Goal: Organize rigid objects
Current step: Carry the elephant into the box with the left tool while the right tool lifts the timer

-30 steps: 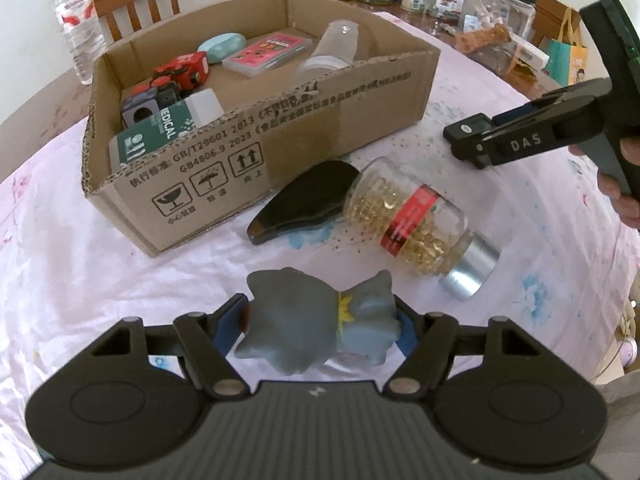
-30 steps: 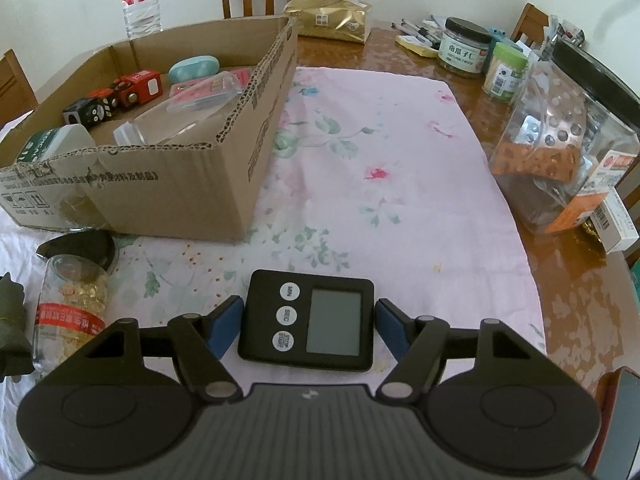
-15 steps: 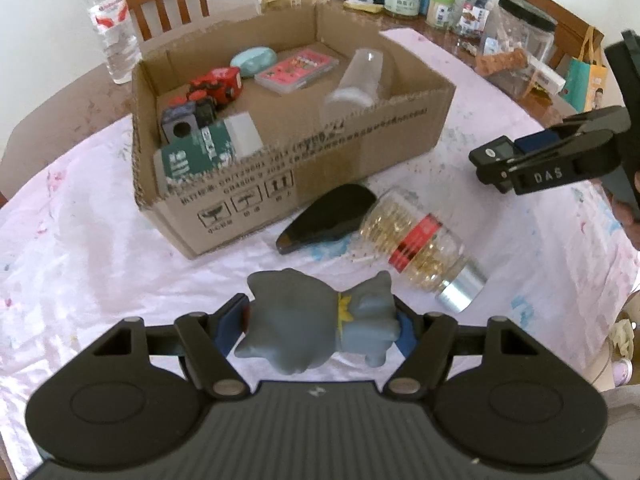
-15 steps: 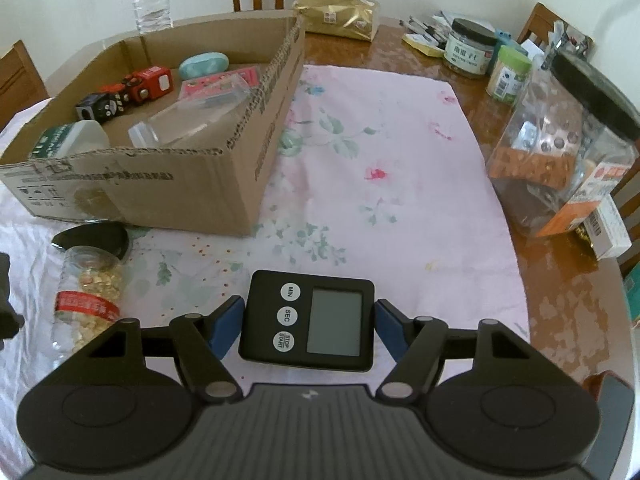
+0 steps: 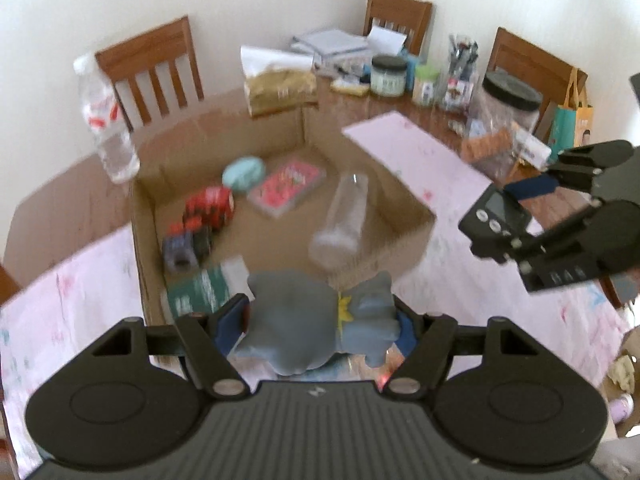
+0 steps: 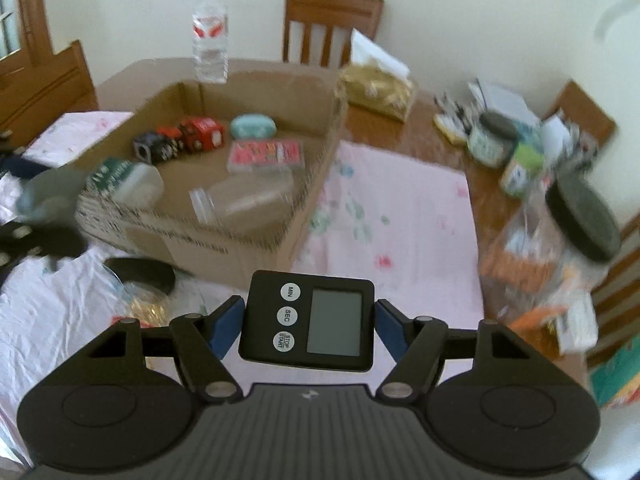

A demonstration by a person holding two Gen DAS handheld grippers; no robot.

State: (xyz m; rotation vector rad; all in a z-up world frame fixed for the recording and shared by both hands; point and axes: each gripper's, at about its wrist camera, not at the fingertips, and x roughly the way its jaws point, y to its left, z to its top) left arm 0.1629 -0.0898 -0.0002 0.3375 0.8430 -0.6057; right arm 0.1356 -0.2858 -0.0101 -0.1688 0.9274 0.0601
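My left gripper [image 5: 322, 322] clamps a grey toy [image 5: 316, 320] above the box's [image 5: 140, 248] near edge. My right gripper [image 6: 306, 326] grips a black timer [image 6: 308, 326] over the pink cloth [image 6: 400, 216], beside the box.

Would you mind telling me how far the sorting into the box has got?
Done: toy cars, a teal case, a pink pack and a clear cup lie in the box. In hand: left gripper clamps a grey toy; right gripper clamps a timer. Left: a pill bottle and a black case beside the box.
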